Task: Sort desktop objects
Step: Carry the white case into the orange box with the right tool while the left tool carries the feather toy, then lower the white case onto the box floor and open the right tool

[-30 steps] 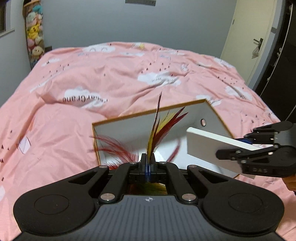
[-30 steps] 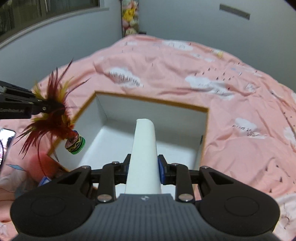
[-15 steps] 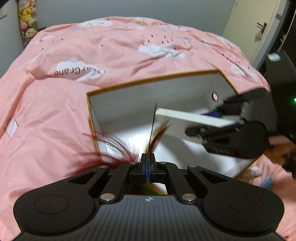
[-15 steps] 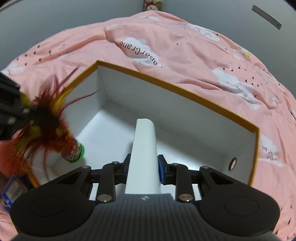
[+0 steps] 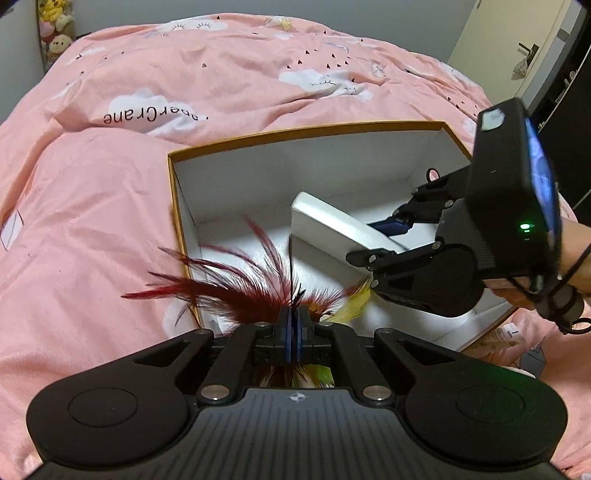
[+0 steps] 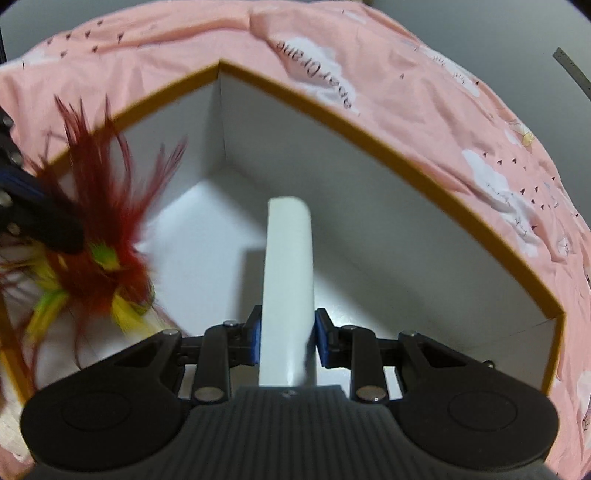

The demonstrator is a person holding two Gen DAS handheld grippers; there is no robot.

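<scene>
A white box with an orange rim [image 5: 303, 131] [image 6: 406, 155] lies open on the pink bedspread. My left gripper [image 5: 294, 325] is shut on a feather shuttlecock [image 5: 240, 280] with dark red and yellow plumes, held over the box's near left corner. In the right wrist view the shuttlecock [image 6: 99, 236] hangs at the left, inside the box. My right gripper [image 6: 287, 339] is shut on a flat white slab [image 6: 288, 273], which slants down into the box. The left wrist view shows the slab [image 5: 332, 225] and the right gripper [image 5: 388, 240] coming in from the right.
The pink bedspread with cloud print [image 5: 184, 74] surrounds the box. Small papers [image 5: 509, 336] lie by the box's near right corner. Plush toys [image 5: 55, 26] hang at the far left wall; a door [image 5: 517, 40] stands at the far right. A person's hand [image 5: 569, 258] holds the right gripper.
Both grippers have dropped toward the box. The right gripper swung in over the box and rolled, bringing the white slab down inside. The shuttlecock sank lower over the box's corner.
</scene>
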